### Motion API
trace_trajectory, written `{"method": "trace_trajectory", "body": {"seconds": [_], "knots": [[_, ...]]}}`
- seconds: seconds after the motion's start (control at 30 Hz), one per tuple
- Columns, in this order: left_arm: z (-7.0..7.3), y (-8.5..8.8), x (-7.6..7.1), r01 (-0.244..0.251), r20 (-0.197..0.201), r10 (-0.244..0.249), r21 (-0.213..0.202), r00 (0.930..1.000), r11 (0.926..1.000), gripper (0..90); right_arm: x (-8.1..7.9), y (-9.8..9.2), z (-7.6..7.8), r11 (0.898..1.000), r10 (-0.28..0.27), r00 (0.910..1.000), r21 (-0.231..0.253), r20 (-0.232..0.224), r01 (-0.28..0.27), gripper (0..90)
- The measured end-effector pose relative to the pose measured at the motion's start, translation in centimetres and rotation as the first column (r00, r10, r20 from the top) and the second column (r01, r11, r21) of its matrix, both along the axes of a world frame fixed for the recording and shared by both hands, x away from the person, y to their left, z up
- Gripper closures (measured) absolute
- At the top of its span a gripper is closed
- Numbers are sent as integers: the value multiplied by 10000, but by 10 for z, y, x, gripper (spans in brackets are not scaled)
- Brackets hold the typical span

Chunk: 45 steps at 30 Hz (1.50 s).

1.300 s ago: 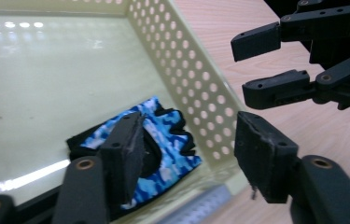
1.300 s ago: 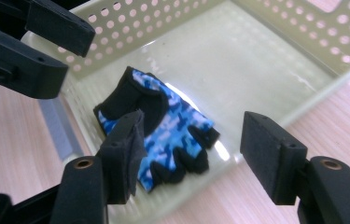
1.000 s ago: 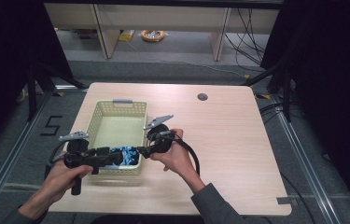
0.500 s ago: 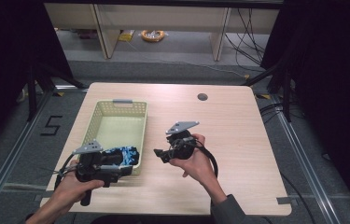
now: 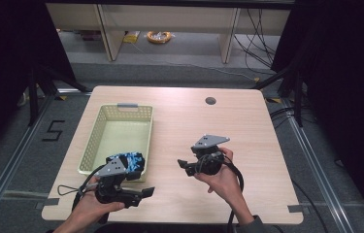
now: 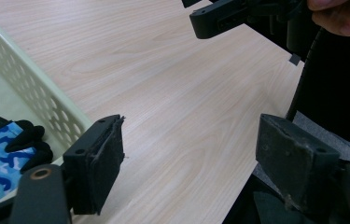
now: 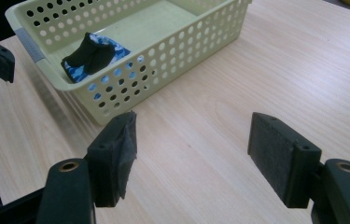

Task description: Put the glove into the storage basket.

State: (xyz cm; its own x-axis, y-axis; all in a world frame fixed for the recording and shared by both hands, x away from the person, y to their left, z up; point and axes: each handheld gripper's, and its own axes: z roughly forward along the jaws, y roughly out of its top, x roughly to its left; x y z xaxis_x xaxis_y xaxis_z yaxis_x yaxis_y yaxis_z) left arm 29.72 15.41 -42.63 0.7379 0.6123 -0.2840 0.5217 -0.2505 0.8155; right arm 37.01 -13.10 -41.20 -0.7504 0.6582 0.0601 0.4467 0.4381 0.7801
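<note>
I take the pale green basket (image 5: 121, 136) as my landmark. It is a shallow rectangular plastic tray with walls pierced by rows of round holes and a grey clip on its far rim, and it sits on the left part of the light wood-grain table (image 5: 247, 126). Inside it, in the corner nearest me, lies the glove (image 5: 127, 162): soft fabric in a blue camouflage pattern with black parts, crumpled rather than flat. In the right gripper view the glove (image 7: 93, 53) rests against the basket's (image 7: 172, 51) end wall.

My left gripper (image 5: 138, 193) hangs just in front of the basket's near edge, over bare table, jaws pointing to the right. Its jaws have just been opening and stand wide apart with nothing between them; in the left gripper view the black, slightly frayed pads frame only wood, with the basket wall (image 6: 28, 88) and glove (image 6: 0, 144) to their left.

My right gripper (image 5: 183, 166) is well to the right of the basket, jaws pointing back toward it. They are parted and empty too, having just been opening. A round dark hole (image 5: 210, 101) marks the tabletop beyond the basket's far right side. Nothing lies between either gripper and the basket.
</note>
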Motion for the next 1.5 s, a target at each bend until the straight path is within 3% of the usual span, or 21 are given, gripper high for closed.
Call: {"method": "trace_trajectory", "body": {"seconds": [0.13,0.2,0.33,0.5,0.63,0.7,0.73,0.8,0.83,0.93,0.97,1.0,1.03,1.13,1.17,1.27,1.3,1.33,1.4,1.47,1.5], "knots": [[-2,-2,-1,61,184,-62,54,9998,10000,230,-6,-7,-1,9997,-227,9997,131,-130,229,335],[-5,-3,-2,38,-18,-38,-111,10000,9999,230,-7,-11,-2,9998,-156,9999,149,-62,156,333],[-7,-2,-4,58,108,-58,-16,9999,10000,229,-16,-16,-2,9991,-263,9991,319,-318,273,330],[-13,-1,-6,91,102,-87,-367,9999,9993,209,-24,-21,-4,9988,-143,9996,462,-252,155,268],[-17,-1,-9,293,-19,-293,-335,9996,9990,187,-30,-24,-8,9983,-169,9998,563,-137,176,226],[-19,-2,-11,337,-17,-337,-303,9994,9990,187,-33,-25,-10,9975,-319,9987,621,-402,344,226],[-21,-2,-12,355,55,-353,-404,9994,9986,189,-32,-27,-12,9977,-222,9996,630,-147,231,226],[-23,-3,-14,289,-15,-289,-329,9996,9990,192,-34,-28,-14,9967,-291,9982,738,-525,329,227],[-24,-3,-14,413,119,-410,-255,9991,9988,191,-32,-29,-18,9972,-223,9995,710,-234,240,227],[-27,-5,-18,339,51,-339,-72,9994,9994,191,-35,-31,-20,9975,-325,9980,605,-541,357,226],[-29,-6,-18,400,67,-399,-192,9992,9990,191,-35,-32,-22,9976,-233,9987,635,-455,262,226],[-30,-6,-19,428,-11,-428,-65,9991,9991,191,-36,-31,-24,9963,-386,9980,746,-507,424,225],[-31,-6,-19,501,128,-501,-14,9987,9987,191,-36,-32,-24,9978,-215,9989,613,-405,240,223],[-34,-6,-21,490,140,-491,71,9987,9988,190,-41,-32,-26,9968,-292,9976,722,-622,337,220],[-36,-6,-21,565,142,-567,126,9983,9983,190,-41,-33,-28,9974,-133,9992,707,-385,160,217],[-40,-6,-22,527,106,-529,126,9985,9985,190,-47,-33,-31,9961,-194,9974,848,-696,253,214],[-40,-5,-22,636,105,-639,200,9979,9978,190,-47,-34,-32,9965,-185,9987,807,-467,223,214],[-41,-5,-23,576,53,-577,139,9983,9982,190,-49,-33,-34,9962,-100,9979,859,-632,155,214],[-44,-5,-24,544,15,-545,197,9985,9983,189,-50,-34,-37,9966,-103,9990,814,-425,137,216],[-48,-6,-25,536,-34,-535,305,9986,9981,188,-51,-34,-40,9973,-19,9988,731,-485,55,216],[-50,-6,-25,606,42,-607,364,9981,9975,187,-55,-33,-43,9964,-132,9971,826,-753,195,217]]}}
